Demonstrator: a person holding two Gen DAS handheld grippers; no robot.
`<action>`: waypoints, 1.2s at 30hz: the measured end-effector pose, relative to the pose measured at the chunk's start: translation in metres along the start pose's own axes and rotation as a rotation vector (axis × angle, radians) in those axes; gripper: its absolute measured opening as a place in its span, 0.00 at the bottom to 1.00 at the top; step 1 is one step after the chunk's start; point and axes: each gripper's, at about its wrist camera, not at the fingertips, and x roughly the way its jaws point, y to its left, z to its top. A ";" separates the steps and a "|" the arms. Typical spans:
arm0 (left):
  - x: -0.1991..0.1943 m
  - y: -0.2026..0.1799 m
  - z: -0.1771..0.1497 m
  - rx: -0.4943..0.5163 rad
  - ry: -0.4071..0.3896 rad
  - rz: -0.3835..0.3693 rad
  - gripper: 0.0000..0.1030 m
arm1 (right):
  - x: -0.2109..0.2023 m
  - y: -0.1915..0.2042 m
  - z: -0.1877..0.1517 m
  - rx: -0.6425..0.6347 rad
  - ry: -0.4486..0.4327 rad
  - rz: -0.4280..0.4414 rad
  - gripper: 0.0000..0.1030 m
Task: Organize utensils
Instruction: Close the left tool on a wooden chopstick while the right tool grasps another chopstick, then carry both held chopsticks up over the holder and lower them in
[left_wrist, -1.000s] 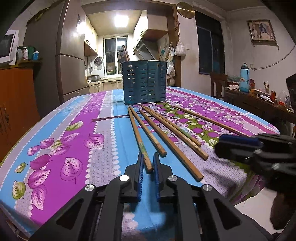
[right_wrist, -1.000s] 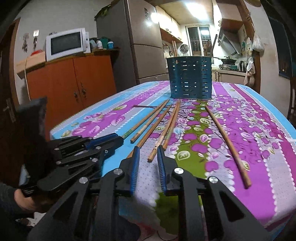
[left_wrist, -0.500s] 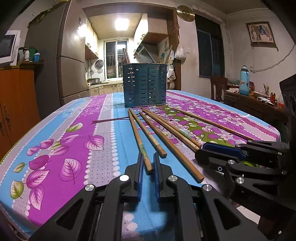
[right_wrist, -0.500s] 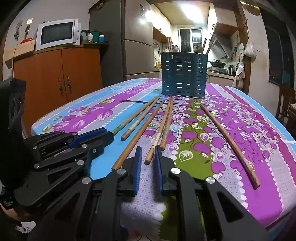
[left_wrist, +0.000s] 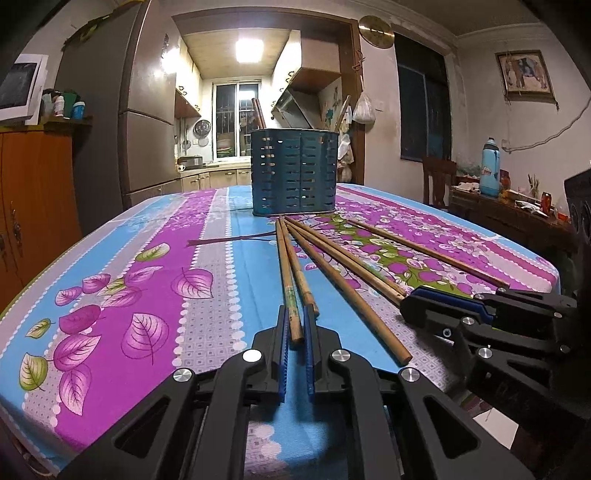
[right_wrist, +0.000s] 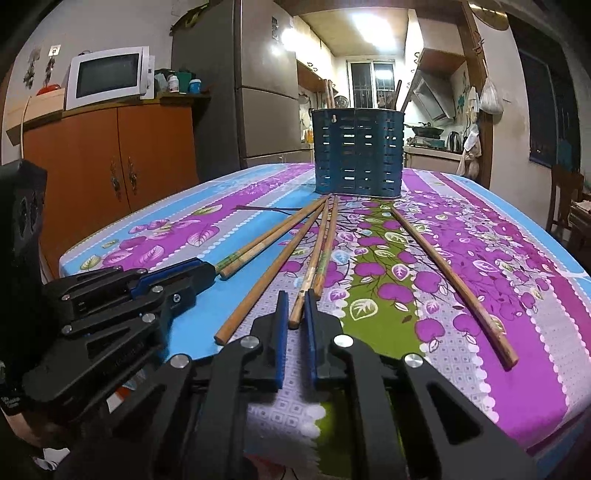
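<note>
Several long wooden chopsticks (left_wrist: 334, 258) lie fanned on the flowered tablecloth in front of a dark blue slotted utensil holder (left_wrist: 294, 171), which has a few sticks standing in it. My left gripper (left_wrist: 294, 325) is narrowly open, with the near end of the leftmost chopstick (left_wrist: 287, 291) between its blue pads. My right gripper (right_wrist: 295, 308) is narrowly open around the near end of a middle chopstick (right_wrist: 308, 286). The holder (right_wrist: 357, 150) stands upright at the far end in the right wrist view. Each gripper shows in the other's view, the right one (left_wrist: 436, 308) and the left one (right_wrist: 184, 275).
The table's near edge (left_wrist: 147, 424) runs under both grippers. A single chopstick (right_wrist: 450, 273) lies apart on the right. An orange cabinet (right_wrist: 110, 162) with a microwave stands left, a fridge (right_wrist: 255, 85) behind, and a cluttered side table (left_wrist: 517, 206) to the right.
Both grippers have moved forward over the table edge, so that chopstick ends now lie between their pads. The gaps between the pads look unchanged.
</note>
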 end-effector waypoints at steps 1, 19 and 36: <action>-0.001 0.000 0.000 0.001 -0.002 0.002 0.09 | -0.001 0.000 0.000 0.002 -0.003 -0.001 0.07; -0.061 0.006 0.074 0.029 -0.215 0.010 0.08 | -0.086 -0.010 0.086 -0.110 -0.252 -0.008 0.05; -0.044 0.004 0.187 0.081 -0.270 -0.035 0.07 | -0.062 -0.044 0.183 -0.124 -0.242 0.070 0.05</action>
